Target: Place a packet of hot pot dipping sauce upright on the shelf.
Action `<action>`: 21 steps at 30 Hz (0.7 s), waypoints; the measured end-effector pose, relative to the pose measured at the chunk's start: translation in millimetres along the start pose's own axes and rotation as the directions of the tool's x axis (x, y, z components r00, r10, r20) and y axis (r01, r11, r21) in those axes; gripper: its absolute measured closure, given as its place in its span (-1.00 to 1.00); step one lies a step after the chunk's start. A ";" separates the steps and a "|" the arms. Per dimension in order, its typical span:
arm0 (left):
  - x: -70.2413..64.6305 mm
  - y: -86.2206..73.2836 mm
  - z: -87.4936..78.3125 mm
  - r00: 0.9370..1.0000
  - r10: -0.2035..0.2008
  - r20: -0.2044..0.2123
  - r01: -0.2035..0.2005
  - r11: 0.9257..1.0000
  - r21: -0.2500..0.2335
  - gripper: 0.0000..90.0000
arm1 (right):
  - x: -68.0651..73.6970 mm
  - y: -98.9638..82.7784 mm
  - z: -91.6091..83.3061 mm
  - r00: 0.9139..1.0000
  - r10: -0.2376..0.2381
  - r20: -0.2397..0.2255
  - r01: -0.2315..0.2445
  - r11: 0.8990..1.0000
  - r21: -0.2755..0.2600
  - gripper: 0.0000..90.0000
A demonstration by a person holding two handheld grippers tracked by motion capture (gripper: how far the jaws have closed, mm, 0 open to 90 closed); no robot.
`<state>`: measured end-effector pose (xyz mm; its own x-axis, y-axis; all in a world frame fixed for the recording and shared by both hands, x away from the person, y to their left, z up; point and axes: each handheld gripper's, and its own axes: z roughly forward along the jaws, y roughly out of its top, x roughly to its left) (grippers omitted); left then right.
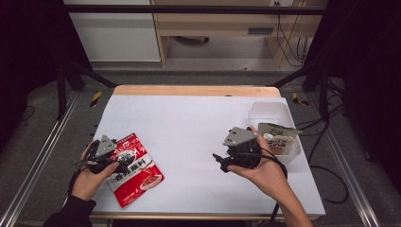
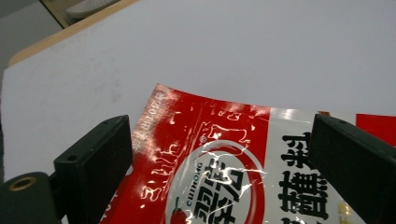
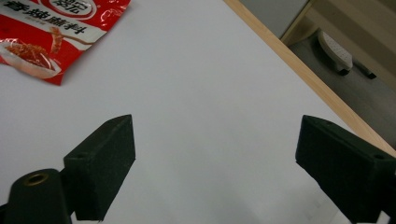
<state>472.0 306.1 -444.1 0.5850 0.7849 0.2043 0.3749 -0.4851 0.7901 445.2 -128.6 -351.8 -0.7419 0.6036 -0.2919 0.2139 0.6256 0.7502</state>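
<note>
The red sauce packet (image 2: 224,172) bears "CUIHONG" in small letters beside large black Chinese characters

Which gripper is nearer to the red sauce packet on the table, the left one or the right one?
Left. The left gripper is right over the red sauce packet, jaws open on either side of it. The right gripper is well off to the packet's right, beside the clear plastic bin.

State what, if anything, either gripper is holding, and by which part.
Nothing is held. The left gripper stands open over the flat red plastic sachet; the right gripper is open above the bare white table.
</note>
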 end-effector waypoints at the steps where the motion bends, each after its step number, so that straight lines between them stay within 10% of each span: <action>1: 1.1 -0.4 -0.3 1.000 -0.002 -0.004 0.002 1.000 0.000 -0.86 | 1.6 -0.8 2.6 1.000 0.012 0.004 -0.012 1.000 -0.006 -0.71; 21: 34.8 -13.6 -14.5 0.994 -0.062 -0.085 0.062 0.998 0.002 -0.86 | 33.4 -36.3 61.6 0.993 0.103 0.054 -0.106 0.993 0.045 -0.72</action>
<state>476.8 345.6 -439.3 0.4972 0.8435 0.2033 0.4120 -0.4357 0.8003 451.8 -100.7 -425.3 -0.6805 0.6909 -0.2442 0.3198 0.5799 0.7493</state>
